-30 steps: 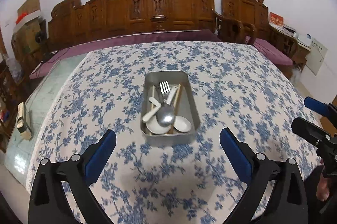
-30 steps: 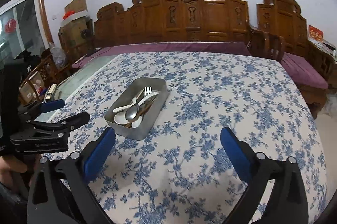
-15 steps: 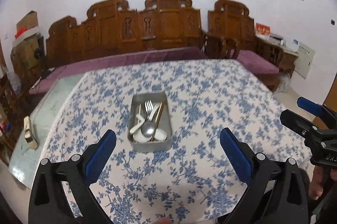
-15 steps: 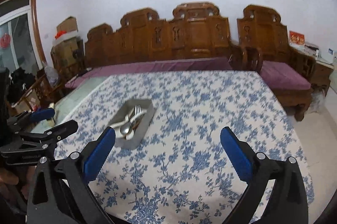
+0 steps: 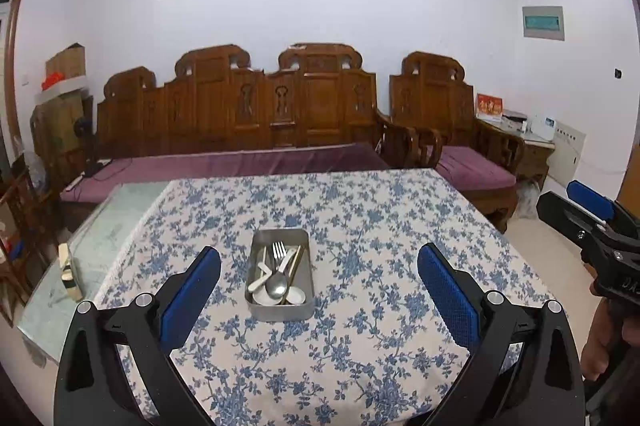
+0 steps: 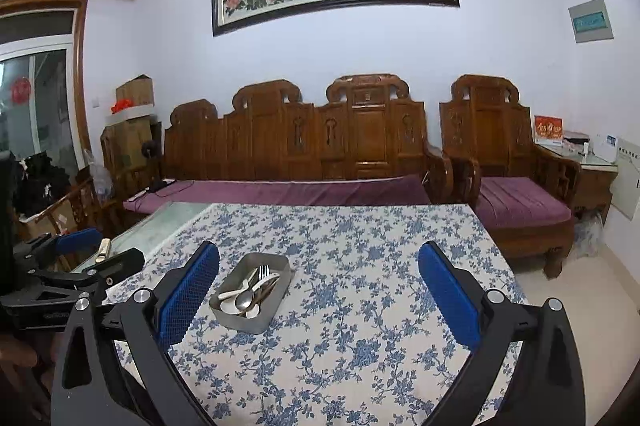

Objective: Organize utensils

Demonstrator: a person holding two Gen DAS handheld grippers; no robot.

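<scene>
Item: metal tray [image 5: 279,310] at centre frame on the floral tablecloth [image 5: 380,266], holding fork [image 5: 278,250] and spoons [image 5: 277,284] heaped crosswise; left gripper [image 5: 319,292] and right gripper [image 6: 319,292] both stood wide apart, empty, well back; risk judged: snagging tangled neighbours on lifting one piece.

"DA" on right hand-held gripper [image 5: 588,209]

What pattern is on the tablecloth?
Blue flowers on white, covering the tablecloth; clearest in the left wrist view.
</scene>
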